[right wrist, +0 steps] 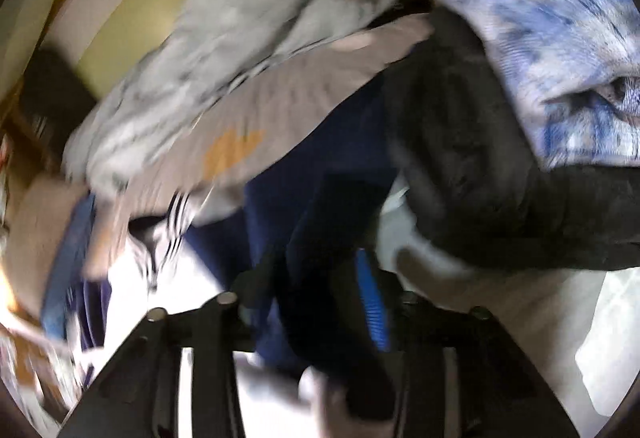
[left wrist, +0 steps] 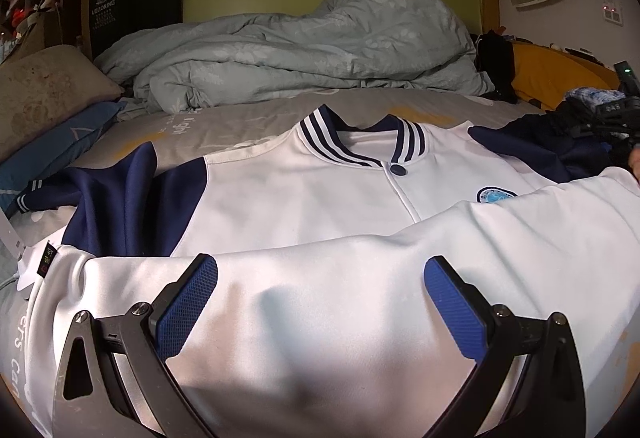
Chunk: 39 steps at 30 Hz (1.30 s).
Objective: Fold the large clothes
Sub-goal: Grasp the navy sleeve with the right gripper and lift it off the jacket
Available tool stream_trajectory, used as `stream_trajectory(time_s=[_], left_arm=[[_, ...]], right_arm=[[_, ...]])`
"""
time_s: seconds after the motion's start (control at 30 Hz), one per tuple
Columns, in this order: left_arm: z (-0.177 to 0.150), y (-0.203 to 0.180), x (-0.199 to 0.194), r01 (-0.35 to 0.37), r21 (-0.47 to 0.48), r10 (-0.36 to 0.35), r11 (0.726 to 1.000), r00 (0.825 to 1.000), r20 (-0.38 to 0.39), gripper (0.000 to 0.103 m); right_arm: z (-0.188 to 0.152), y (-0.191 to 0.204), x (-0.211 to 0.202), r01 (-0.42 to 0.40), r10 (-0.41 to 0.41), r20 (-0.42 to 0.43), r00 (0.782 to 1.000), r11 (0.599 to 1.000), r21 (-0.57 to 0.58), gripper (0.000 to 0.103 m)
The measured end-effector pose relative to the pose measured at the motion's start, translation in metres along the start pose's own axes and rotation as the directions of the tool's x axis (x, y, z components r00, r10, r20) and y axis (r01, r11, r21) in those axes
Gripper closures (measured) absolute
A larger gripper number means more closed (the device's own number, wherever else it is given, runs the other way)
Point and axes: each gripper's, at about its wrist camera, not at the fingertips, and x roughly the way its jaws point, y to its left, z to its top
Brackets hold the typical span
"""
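Observation:
A white varsity jacket (left wrist: 304,198) with navy sleeves and a striped collar (left wrist: 360,142) lies face up on the bed. Its lower part is folded up toward the chest as a white band across the front. My left gripper (left wrist: 320,278) is open just above that fold, its blue pads (left wrist: 188,302) spread wide and empty. In the blurred right wrist view, my right gripper (right wrist: 320,270) is shut on the jacket's navy sleeve (right wrist: 320,198), which runs up from between the jaws. The right gripper also shows at the far right edge of the left wrist view (left wrist: 618,118).
A rumpled grey duvet (left wrist: 304,42) lies at the back of the bed. Pillows (left wrist: 48,94) sit at the left. A black garment (right wrist: 480,158), a blue-white cloth (right wrist: 560,50) and an orange cushion (left wrist: 552,74) crowd the right side.

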Motion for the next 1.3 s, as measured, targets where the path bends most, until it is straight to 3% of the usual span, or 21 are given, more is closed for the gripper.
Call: stream_trajectory(time_s=[0.1,0.33,0.37,0.43,0.53,0.6,0.7,0.8,0.9,1.0,1.1,1.17,1.23,1.3], left_arm=[[0.000,0.001,0.002,0.008,-0.007,-0.008,1.000,1.000,-0.012,0.000],[-0.001,0.002,0.006,0.017,-0.014,-0.018,1.000,0.999,-0.033,0.000],[-0.001,0.002,0.007,0.018,-0.015,-0.019,1.000,0.999,-0.037,0.000],[-0.001,0.002,0.008,0.022,-0.018,-0.023,1.000,0.999,-0.045,0.000],[-0.001,0.003,0.010,0.024,-0.021,-0.025,0.999,0.998,-0.051,0.000],[-0.001,0.004,0.009,0.024,-0.019,-0.025,1.000,0.999,-0.045,0.000],[-0.001,0.003,0.008,0.024,-0.016,-0.024,1.000,0.999,-0.034,0.000],[-0.001,0.004,0.005,0.019,-0.019,-0.019,1.000,1.000,-0.022,0.000],[-0.001,0.003,0.003,0.007,-0.021,-0.007,1.000,1.000,-0.009,0.000],[-0.001,0.003,0.000,0.006,-0.022,-0.006,1.000,1.000,0.004,0.000],[-0.001,0.002,-0.001,0.000,-0.023,0.000,1.000,1.000,0.010,0.000],[-0.002,0.002,-0.002,0.002,-0.024,-0.002,1.000,1.000,0.010,0.000],[-0.002,0.003,-0.001,0.006,-0.026,-0.006,1.000,1.000,0.002,0.000],[-0.002,0.003,0.001,0.009,-0.030,-0.010,0.999,1.000,-0.006,0.000]], right_arm=[[0.011,-0.003,0.022,0.013,-0.013,-0.049,0.999,1.000,0.001,0.060],[0.029,0.003,0.052,0.149,-0.150,-0.029,0.988,0.989,-0.022,0.054],[0.029,0.003,0.056,0.152,-0.153,-0.030,0.988,0.988,-0.020,0.056],[0.025,-0.002,0.057,0.141,-0.142,-0.013,0.990,0.990,-0.014,0.094],[0.022,0.001,0.044,0.059,-0.057,0.072,0.996,0.998,-0.034,0.094],[0.019,0.021,0.022,0.074,-0.057,0.158,0.986,0.992,-0.106,0.094],[0.011,0.052,-0.008,0.045,-0.009,0.206,0.979,0.984,-0.171,0.097],[-0.009,0.082,-0.023,0.014,0.036,0.185,0.982,0.966,-0.259,0.097],[-0.056,0.114,-0.022,-0.066,0.097,0.064,0.993,0.926,-0.371,0.097],[-0.105,0.130,-0.005,-0.064,0.049,-0.046,0.998,0.899,-0.434,0.097],[-0.132,0.129,0.004,-0.016,-0.014,-0.064,0.998,0.893,-0.450,0.092],[-0.130,0.125,0.001,-0.013,-0.011,-0.052,0.999,0.900,-0.436,0.089],[-0.119,0.121,-0.013,-0.061,0.045,-0.049,0.998,0.919,-0.391,0.080],[-0.103,0.117,-0.022,-0.058,0.063,0.004,0.998,0.935,-0.351,0.069]])
